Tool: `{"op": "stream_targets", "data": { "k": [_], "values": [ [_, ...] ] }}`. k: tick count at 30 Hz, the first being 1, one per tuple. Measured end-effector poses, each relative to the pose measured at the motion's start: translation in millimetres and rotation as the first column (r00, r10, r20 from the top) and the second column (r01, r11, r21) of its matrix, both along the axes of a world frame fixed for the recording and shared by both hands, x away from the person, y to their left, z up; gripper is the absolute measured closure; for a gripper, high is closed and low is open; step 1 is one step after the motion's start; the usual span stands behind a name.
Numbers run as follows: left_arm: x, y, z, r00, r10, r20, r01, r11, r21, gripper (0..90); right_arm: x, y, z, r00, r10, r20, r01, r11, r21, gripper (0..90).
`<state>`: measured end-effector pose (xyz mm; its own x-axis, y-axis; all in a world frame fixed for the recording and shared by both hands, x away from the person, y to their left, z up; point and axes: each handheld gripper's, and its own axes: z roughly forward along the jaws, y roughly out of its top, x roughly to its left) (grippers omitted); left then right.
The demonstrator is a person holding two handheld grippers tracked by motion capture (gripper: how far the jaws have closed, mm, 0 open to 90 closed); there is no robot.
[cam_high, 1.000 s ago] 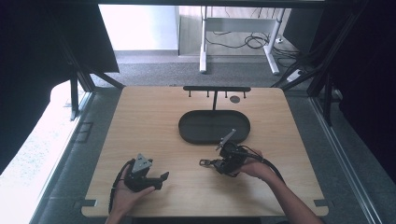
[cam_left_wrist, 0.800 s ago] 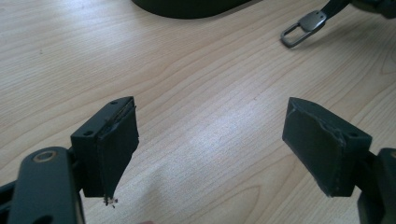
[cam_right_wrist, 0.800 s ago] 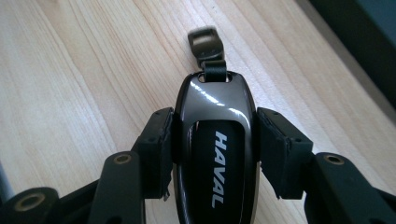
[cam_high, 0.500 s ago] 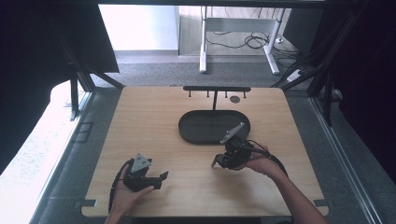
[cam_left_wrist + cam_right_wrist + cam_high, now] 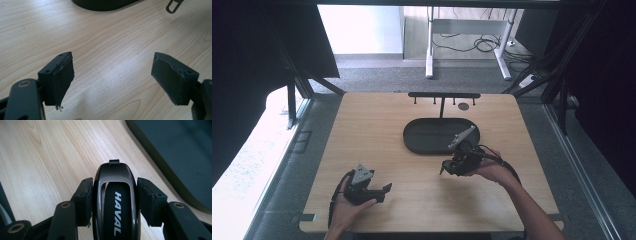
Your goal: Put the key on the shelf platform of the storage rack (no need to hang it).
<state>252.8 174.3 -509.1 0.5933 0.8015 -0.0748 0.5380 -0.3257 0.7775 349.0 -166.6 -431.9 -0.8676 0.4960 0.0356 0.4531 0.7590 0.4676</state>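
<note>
Carry step: right gripper [image 5: 113, 192] clamps a dark key fob [image 5: 115, 202] off the table [image 5: 377, 140], black tray [image 5: 422, 145] at its 1 o'clock, left gripper [image 5: 112, 80] gaping empty; next, probably swing over the tray.

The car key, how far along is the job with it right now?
Done: the right claw is shut on the black Haval car key, its pads pressing both sides, held above the wooden table. In hand: it hangs close to the near rim of the dark oval tray. Left, as a guess: setting the key in the tray or on the hook rack. The left claw is open.
</note>
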Motion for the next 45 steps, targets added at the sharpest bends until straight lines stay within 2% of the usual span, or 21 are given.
{"op": "stream_targets", "data": {
  "k": [6, 15, 45],
  "values": [
    [0.2, 0.3, 0.0, 1.0, 0.001, 0.0, -0.001, 1.0, -0.001, 18.5, 4.7, 0.2, 8.5, 1.0, -0.001, 0.009, 0.001, 0.9998, 0.019, 49.2],
    [0.4, 0.6, -0.2, 1.0, 0.004, -0.002, -0.004, 1.0, -0.001, 18.5, 13.6, -1.0, 11.9, 0.9999, -0.009, 0.007, 0.008, 0.9993, 0.036, 49.3],
    [1.2, 1.1, -1.3, 1.0, 0.002, -0.004, -0.002, 1.0, 0.004, 18.5, 47.4, 1.3, 19.3, 0.9983, -0.053, 0.024, 0.052, 0.9977, 0.042, 49.3]
  ]
}}
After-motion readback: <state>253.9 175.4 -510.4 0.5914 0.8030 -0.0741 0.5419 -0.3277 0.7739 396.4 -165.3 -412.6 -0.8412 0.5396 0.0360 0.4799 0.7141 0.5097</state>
